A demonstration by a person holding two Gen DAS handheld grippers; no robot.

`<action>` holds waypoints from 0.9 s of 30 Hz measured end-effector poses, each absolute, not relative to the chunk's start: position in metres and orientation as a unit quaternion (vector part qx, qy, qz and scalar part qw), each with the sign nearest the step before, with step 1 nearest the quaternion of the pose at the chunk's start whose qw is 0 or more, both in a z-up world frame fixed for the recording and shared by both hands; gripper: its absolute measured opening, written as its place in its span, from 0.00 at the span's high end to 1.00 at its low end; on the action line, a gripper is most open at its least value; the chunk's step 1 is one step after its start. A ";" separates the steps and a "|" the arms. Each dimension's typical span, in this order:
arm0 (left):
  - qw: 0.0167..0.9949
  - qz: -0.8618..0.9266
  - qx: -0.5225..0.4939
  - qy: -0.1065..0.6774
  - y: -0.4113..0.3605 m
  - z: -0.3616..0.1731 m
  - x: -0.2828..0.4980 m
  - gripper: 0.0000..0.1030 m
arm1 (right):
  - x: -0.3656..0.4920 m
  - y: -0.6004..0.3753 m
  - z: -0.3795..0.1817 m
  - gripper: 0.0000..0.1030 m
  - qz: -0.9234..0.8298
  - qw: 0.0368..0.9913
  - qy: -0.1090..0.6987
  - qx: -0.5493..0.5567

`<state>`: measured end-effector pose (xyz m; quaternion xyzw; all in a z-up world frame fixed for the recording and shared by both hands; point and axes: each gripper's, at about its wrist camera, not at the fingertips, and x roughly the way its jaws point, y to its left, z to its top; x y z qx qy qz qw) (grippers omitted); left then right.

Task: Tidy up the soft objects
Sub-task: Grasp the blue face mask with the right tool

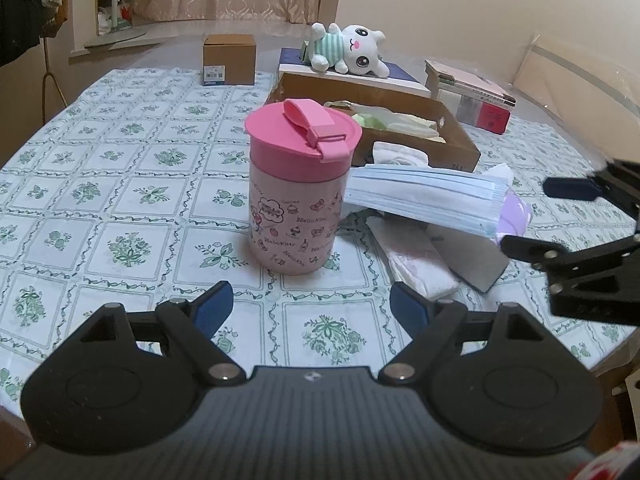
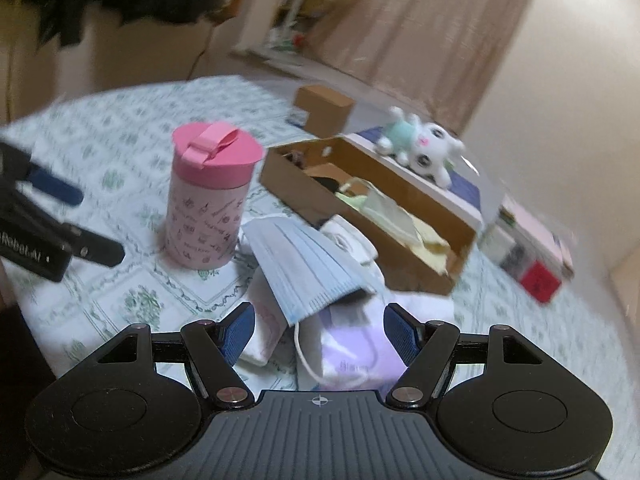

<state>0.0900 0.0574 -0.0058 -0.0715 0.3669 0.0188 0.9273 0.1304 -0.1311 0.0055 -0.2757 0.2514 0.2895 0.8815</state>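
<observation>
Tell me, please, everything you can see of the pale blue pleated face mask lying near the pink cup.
The pale blue pleated face mask is a flat rectangle of thin non-woven-looking fabric with lengthwise folds and stitched short edges. It lies unfolded and tilted on a heap of soft items, over a lilac packet and white folded cloths. One end sits right beside the pink lidded cup; contact is unclear. A white ear loop shows in the right wrist view. It lies in front of the long cardboard box. Neither gripper touches it.
</observation>
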 end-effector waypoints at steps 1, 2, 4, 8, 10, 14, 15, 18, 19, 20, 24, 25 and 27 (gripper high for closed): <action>0.927 0.017 -0.074 0.368 0.058 -0.008 0.093 0.19 | 0.133 -0.125 0.002 0.31 0.290 0.876 0.246 -0.296; 0.926 0.016 -0.077 0.370 0.059 -0.009 0.095 0.19 | 0.135 -0.121 -0.002 0.31 0.290 0.872 0.241 -0.313; 0.924 0.015 -0.080 0.373 0.061 -0.012 0.099 0.19 | 0.142 -0.112 -0.011 0.31 0.292 0.860 0.236 -0.346; 0.922 0.015 -0.084 0.378 0.063 -0.019 0.107 0.19 | 0.156 -0.100 -0.027 0.31 0.292 0.836 0.230 -0.403; 0.920 0.014 -0.086 0.382 0.065 -0.022 0.110 0.19 | 0.163 -0.096 -0.032 0.31 0.291 0.828 0.230 -0.420; 0.917 0.015 -0.091 0.388 0.066 -0.028 0.113 0.19 | 0.175 -0.094 -0.037 0.31 0.293 0.820 0.234 -0.433; 0.916 0.014 -0.092 0.390 0.067 -0.029 0.114 0.19 | 0.178 -0.094 -0.037 0.31 0.294 0.819 0.235 -0.433; 0.915 0.014 -0.093 0.393 0.067 -0.032 0.115 0.19 | 0.180 -0.096 -0.033 0.34 0.299 0.822 0.243 -0.419; 0.915 0.014 -0.093 0.393 0.067 -0.033 0.116 0.19 | 0.181 -0.097 -0.032 0.45 0.301 0.823 0.246 -0.414; 0.914 0.014 -0.093 0.394 0.067 -0.033 0.116 0.19 | 0.180 -0.097 -0.031 0.54 0.302 0.824 0.250 -0.409; 0.914 0.013 -0.092 0.395 0.065 -0.033 0.116 0.19 | 0.177 -0.100 -0.028 0.74 0.301 0.828 0.257 -0.397; 0.914 0.013 -0.091 0.395 0.064 -0.032 0.116 0.19 | 0.176 -0.102 -0.025 0.79 0.300 0.831 0.256 -0.391; 0.915 0.011 -0.089 0.394 0.062 -0.031 0.115 0.19 | 0.173 -0.105 -0.019 0.85 0.302 0.839 0.255 -0.374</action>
